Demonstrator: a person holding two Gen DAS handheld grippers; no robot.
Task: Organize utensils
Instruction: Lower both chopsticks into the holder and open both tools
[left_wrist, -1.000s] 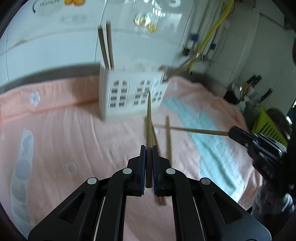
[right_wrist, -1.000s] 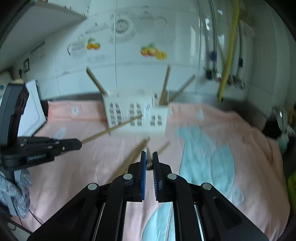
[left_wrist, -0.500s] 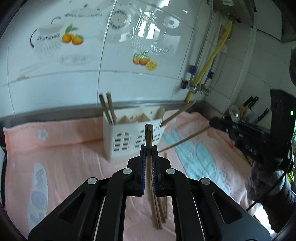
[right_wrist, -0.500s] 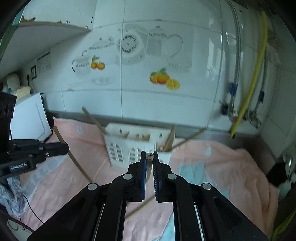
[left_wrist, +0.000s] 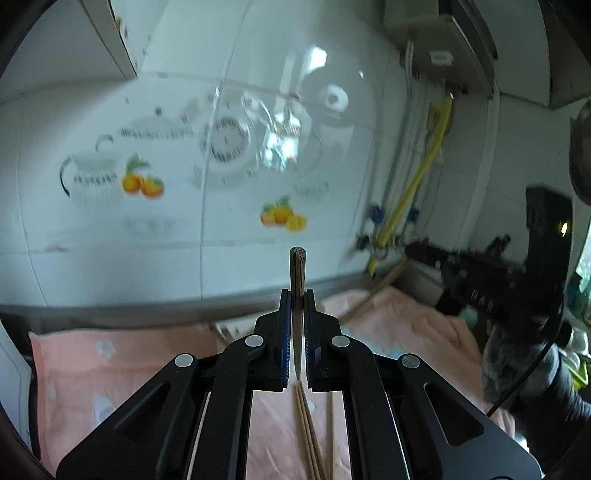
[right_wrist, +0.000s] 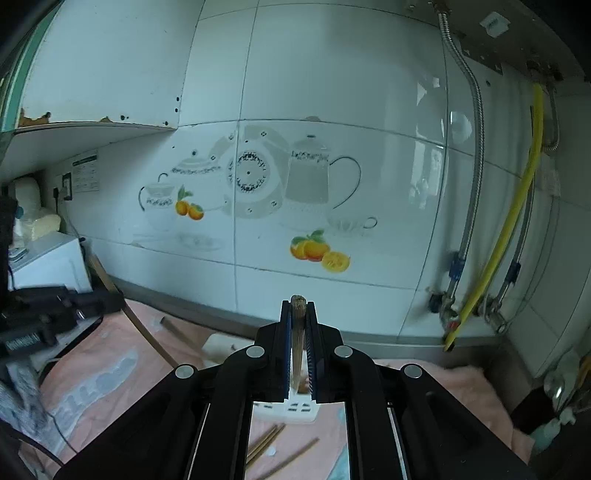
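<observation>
My left gripper (left_wrist: 297, 294) is shut on a wooden chopstick (left_wrist: 297, 269) whose blunt end stands up above the fingertips. My right gripper (right_wrist: 297, 304) is shut on another chopstick (right_wrist: 297, 332). The white utensil holder (right_wrist: 295, 406) sits low in the right wrist view, mostly hidden behind the fingers. In the left wrist view only a white scrap of the holder (left_wrist: 225, 328) shows. Loose chopsticks (left_wrist: 306, 424) lie on the pink towel (left_wrist: 110, 369) beneath the left gripper. The loose chopsticks (right_wrist: 266, 443) also lie in front of the holder in the right wrist view.
A tiled wall (right_wrist: 332, 110) with teapot and orange decals fills both views. A yellow hose (right_wrist: 509, 229) and metal pipes run down at the right. A white appliance (right_wrist: 48, 262) stands at the left. The other gripper (left_wrist: 480, 291) shows at the right of the left wrist view.
Both grippers have risen and tilted up, each carrying its chopstick. The holder and towel have dropped to the bottom of both views, and the wall now fills them.
</observation>
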